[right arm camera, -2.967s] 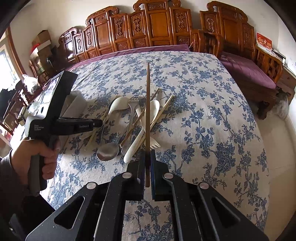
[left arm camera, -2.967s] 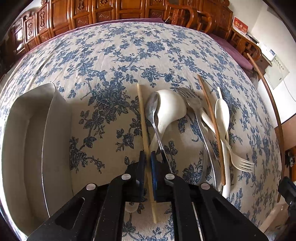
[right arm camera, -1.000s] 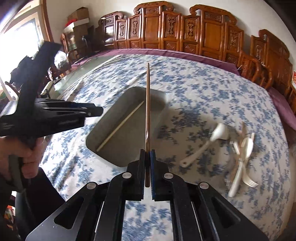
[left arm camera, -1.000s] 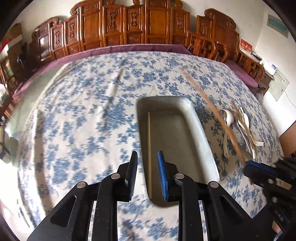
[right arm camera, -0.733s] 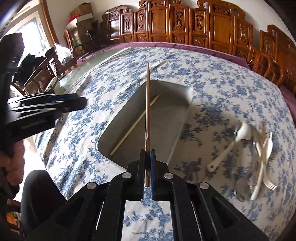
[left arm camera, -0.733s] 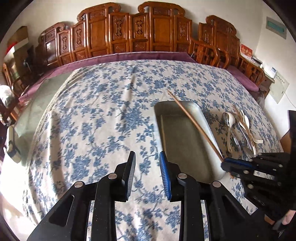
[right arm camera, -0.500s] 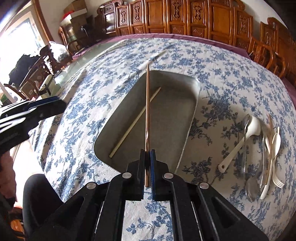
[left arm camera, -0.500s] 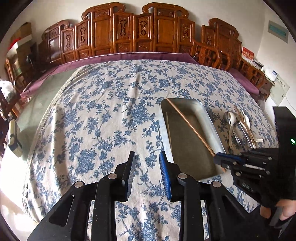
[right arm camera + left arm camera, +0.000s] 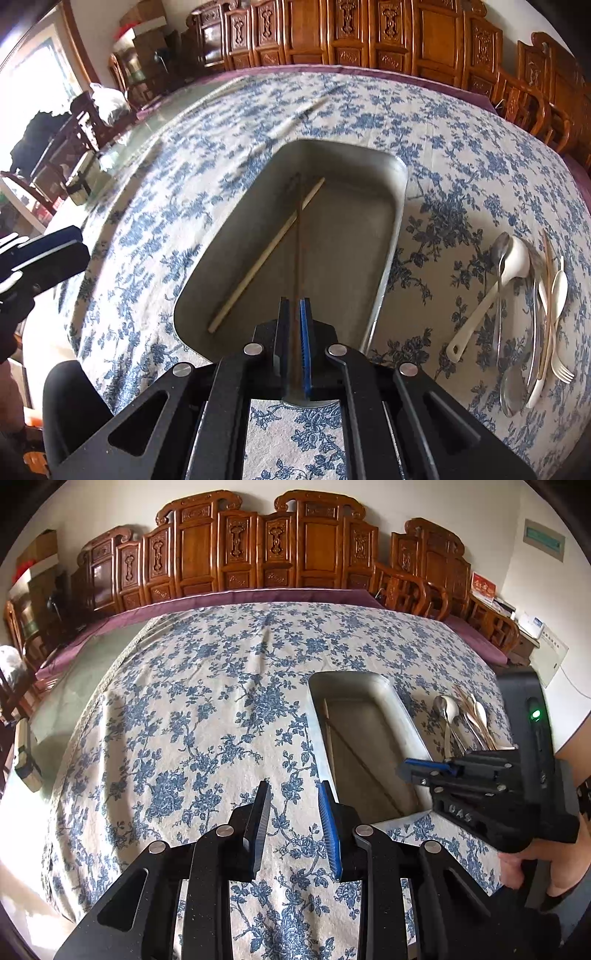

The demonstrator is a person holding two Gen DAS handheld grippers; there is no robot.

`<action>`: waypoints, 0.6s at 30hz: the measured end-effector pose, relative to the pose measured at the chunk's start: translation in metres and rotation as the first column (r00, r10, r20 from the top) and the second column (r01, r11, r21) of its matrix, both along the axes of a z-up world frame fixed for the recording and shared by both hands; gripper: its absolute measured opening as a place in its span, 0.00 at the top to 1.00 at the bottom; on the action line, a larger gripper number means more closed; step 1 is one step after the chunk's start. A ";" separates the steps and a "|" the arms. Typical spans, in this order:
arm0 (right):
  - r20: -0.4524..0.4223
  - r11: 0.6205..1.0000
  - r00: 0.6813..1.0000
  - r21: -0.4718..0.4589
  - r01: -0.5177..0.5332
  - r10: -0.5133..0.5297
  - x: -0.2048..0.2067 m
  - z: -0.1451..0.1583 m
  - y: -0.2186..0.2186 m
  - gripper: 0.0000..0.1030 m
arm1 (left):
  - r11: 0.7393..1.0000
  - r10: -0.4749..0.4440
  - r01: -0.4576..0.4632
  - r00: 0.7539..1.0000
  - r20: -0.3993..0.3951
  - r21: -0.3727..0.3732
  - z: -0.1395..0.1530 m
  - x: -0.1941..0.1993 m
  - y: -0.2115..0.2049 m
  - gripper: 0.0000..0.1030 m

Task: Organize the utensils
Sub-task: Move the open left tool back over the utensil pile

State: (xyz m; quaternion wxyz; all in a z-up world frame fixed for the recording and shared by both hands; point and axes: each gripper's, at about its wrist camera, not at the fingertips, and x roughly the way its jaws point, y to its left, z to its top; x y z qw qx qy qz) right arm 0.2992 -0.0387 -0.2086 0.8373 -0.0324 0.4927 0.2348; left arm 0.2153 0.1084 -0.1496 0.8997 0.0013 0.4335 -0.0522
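Right tool (image 9: 294,314) opening — brown chopstick (image 9: 298,236) between jaws, over tray (image 9: 400,206)

Matt grey metal tray (image 9: 388,236), printed cotton-like tablecloth (image 9: 207,716), glossy carved wooden chairs (image 9: 258,554)

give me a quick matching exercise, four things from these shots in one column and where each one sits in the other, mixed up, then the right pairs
Things
1. pale chopstick
2. dark chopstick
3. white ladle
4. left gripper

Places
A. on the floral cloth to the right of the metal tray, among the spoons and forks
B. over the floral cloth to the left of the tray, nothing between its fingers
C. flat on the tray floor, lying diagonally
D. running from between the right gripper's opening fingers out over the tray, crossing the other stick

Pairs: 1-C, 2-D, 3-A, 4-B
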 end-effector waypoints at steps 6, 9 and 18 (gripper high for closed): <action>0.080 0.999 0.997 0.036 0.020 -0.023 -0.016 0.029 -0.041 0.88 | 1.000 -0.006 0.006 1.000 0.025 0.004 0.008 -0.006 -0.009 0.76; 0.115 0.998 0.992 0.037 0.041 -0.045 -0.028 0.042 -0.073 0.88 | 1.000 -0.010 0.010 0.999 0.038 -0.006 0.013 -0.009 -0.019 0.71; 0.163 0.987 0.974 -0.004 0.161 -0.158 -0.054 0.051 -0.195 0.75 | 0.997 -0.077 0.077 0.997 0.027 -0.005 0.011 -0.007 -0.072 0.66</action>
